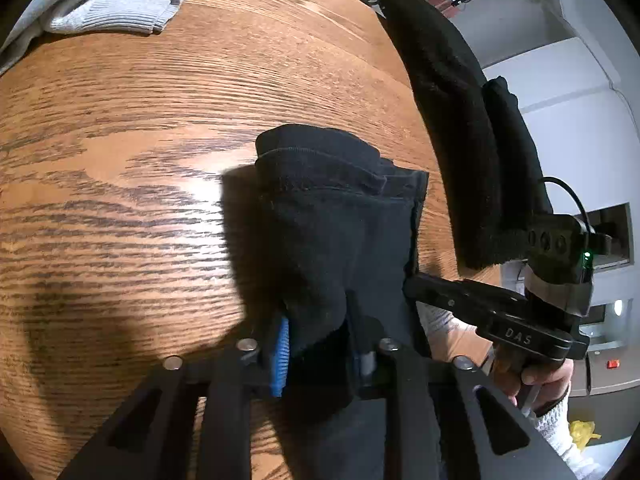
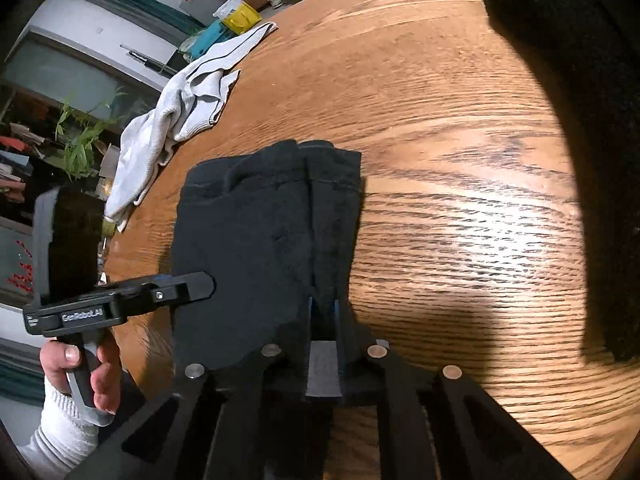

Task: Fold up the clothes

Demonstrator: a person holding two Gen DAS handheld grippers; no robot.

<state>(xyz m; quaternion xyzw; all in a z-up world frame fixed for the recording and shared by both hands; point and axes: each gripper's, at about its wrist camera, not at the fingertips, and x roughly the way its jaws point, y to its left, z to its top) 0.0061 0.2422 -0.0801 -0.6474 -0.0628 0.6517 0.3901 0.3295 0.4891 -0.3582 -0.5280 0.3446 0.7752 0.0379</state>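
A folded black garment [image 1: 340,208] [image 2: 260,220] lies on the round wooden table [image 1: 140,160] [image 2: 460,160], its near end lifted into both grippers. My left gripper [image 1: 322,354] is shut on the garment's near left part, and cloth is bunched between its blue pads [image 1: 280,356]. In the right wrist view the left gripper [image 2: 200,286] comes in from the side at the garment's left edge, held by a hand [image 2: 92,372]. My right gripper [image 2: 323,312] is shut on a narrow fold of the same garment. From the left wrist its tip [image 1: 414,286] meets the garment's right edge.
A crumpled light grey sweater [image 1: 112,0] [image 2: 188,108] lies at the table's far left edge. A dark fuzzy cloth mass [image 1: 452,120] [image 2: 580,40] stands along the table's right side. Boxes and a plant [image 2: 84,140] crowd the room beyond the table edge.
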